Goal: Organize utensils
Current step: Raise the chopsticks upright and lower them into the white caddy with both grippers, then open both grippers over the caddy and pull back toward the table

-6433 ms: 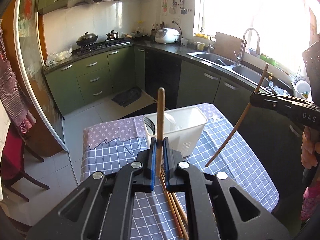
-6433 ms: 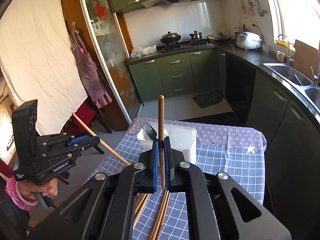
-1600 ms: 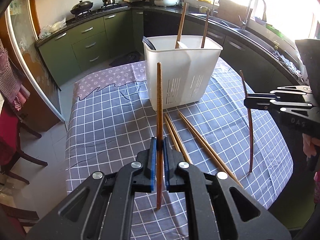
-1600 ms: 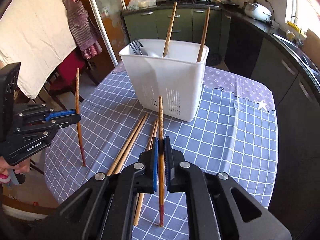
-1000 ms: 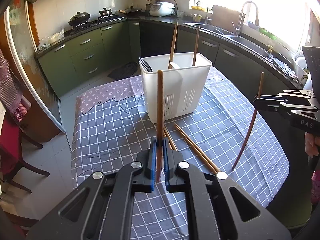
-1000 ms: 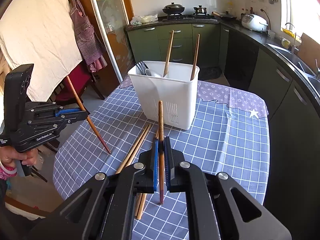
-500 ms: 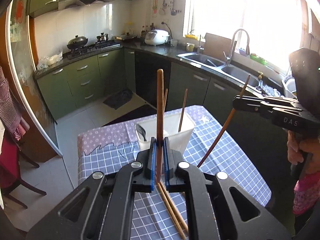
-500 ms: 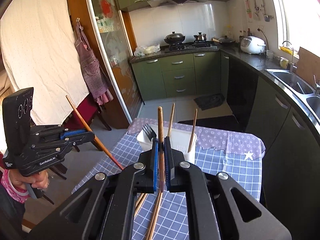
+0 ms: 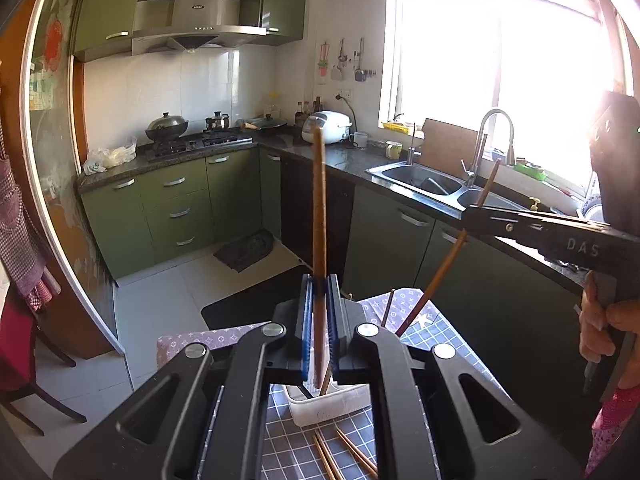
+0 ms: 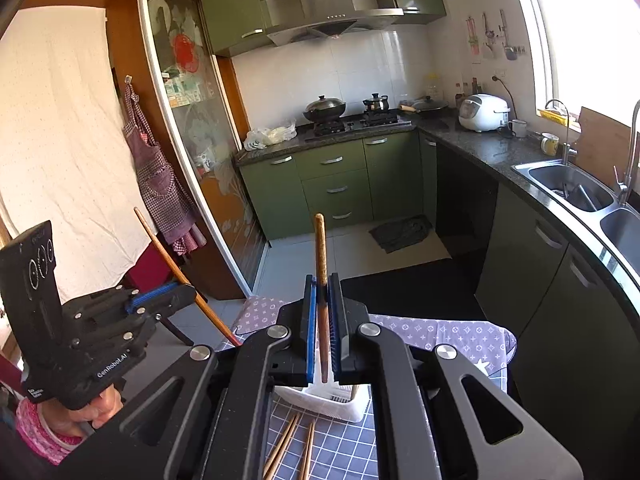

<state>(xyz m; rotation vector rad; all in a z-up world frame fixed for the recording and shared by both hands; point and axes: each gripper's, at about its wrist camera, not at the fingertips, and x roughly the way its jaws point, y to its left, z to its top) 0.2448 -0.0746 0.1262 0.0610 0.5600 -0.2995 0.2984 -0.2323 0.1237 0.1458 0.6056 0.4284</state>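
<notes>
Both grippers are raised above the table, and each has its jaws closed on a single wooden chopstick. In the left wrist view the left gripper [image 9: 319, 292] pinches the left chopstick [image 9: 319, 208] between its blue pads so that the stick stands nearly upright, its top toward twelve o'clock and its lower end showing below the jaws over the white utensil basket [image 9: 332, 402]. In the same view, at about three o'clock, the right gripper [image 9: 474, 216] clamps the right chopstick [image 9: 444, 268], which slants from upper right down to lower left, its lower tip ending near the far edge of the checked tablecloth [image 9: 430, 330]. The right wrist view shows that right chopstick [image 10: 321, 264] nearly vertical between closed jaws, above the basket [image 10: 344, 404], while the left gripper [image 10: 188, 296] sits at about nine o'clock with its stick [image 10: 172, 260] tilted, top leaning toward ten o'clock. Another stick [image 9: 387, 307] pokes up just behind the left gripper's body; whether it stands in the basket cannot be told. Several loose chopsticks [image 9: 344, 456] lie flat on the cloth on the near side of the basket, toward six o'clock, and appear in the right wrist view [image 10: 288, 448] as well. The person's hand [image 9: 600, 328] grips the right tool's handle at the right edge.
</notes>
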